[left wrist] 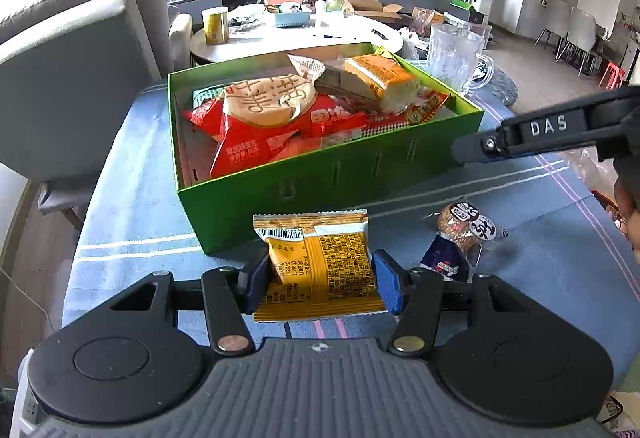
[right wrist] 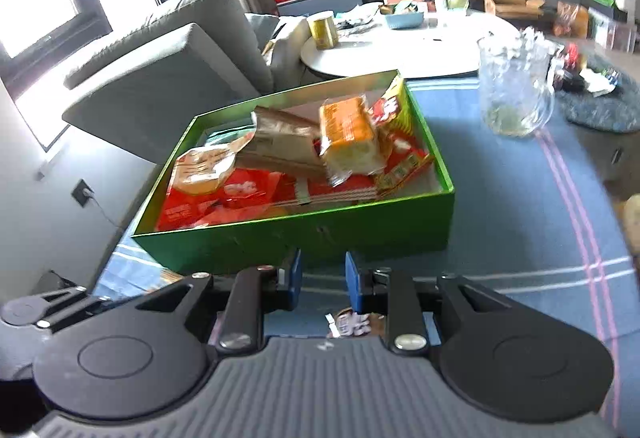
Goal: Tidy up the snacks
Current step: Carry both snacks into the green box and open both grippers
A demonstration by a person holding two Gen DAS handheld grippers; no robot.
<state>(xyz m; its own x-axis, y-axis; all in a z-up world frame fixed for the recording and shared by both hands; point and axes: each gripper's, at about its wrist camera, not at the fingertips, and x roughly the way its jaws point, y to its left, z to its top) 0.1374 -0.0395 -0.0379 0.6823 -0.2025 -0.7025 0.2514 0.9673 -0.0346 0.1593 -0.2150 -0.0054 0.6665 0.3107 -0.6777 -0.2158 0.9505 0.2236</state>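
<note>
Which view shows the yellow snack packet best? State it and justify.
The left wrist view. There the yellow snack packet fills the foreground, with its barcode and print facing the camera, clamped between the left gripper pads in front of the green box. The right wrist view shows none of it.

Yellow snack pkt (left wrist: 320, 262) upright, before full green box (left wrist: 328, 174).
</note>
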